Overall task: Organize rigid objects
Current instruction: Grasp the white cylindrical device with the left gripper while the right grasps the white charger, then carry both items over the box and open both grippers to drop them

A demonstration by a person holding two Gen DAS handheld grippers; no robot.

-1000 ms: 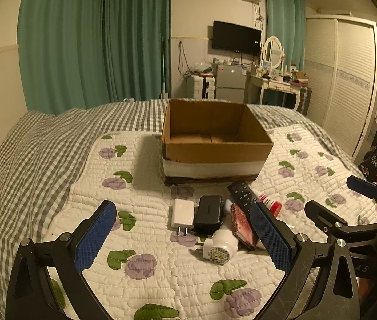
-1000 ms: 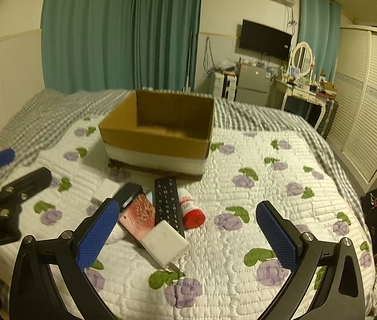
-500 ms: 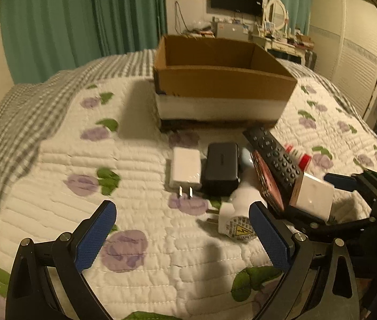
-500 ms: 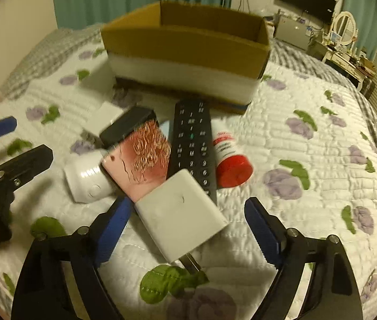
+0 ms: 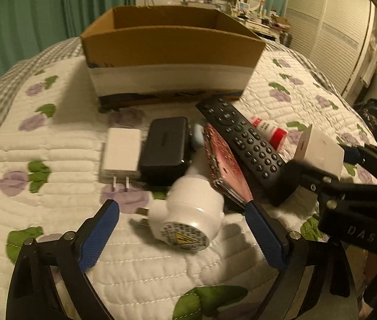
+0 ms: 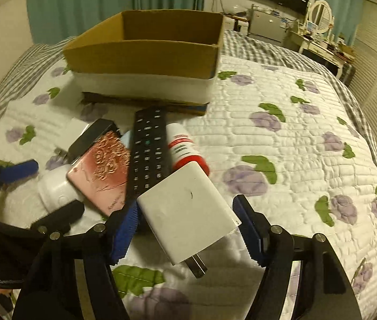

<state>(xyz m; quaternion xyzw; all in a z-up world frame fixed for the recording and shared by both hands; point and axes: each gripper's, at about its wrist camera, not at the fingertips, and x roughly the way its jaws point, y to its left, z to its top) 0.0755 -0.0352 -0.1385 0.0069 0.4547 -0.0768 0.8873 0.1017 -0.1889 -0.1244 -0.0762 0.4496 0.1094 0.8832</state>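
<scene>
While the right gripper (image 6: 185, 229) is closed around a white charger block (image 6: 188, 210) whose prongs point toward the camera, the left gripper (image 5: 183, 226) is held wide apart on either side of a round white plug adapter (image 5: 188, 213), which lies on the floral quilt (image 5: 55, 138). Behind the adapter, a smaller white charger (image 5: 120, 152), a black case (image 5: 165, 144), a pink patterned case (image 5: 225, 162), a black remote (image 5: 241, 136) and a red-capped bottle (image 5: 271, 130) are crowded together. A cardboard box (image 5: 172, 50) is seen just beyond them, open at the top.

left hand-held gripper (image 5: 181, 233) spread wide; right hand-held gripper (image 6: 187, 230) narrowed.
</scene>
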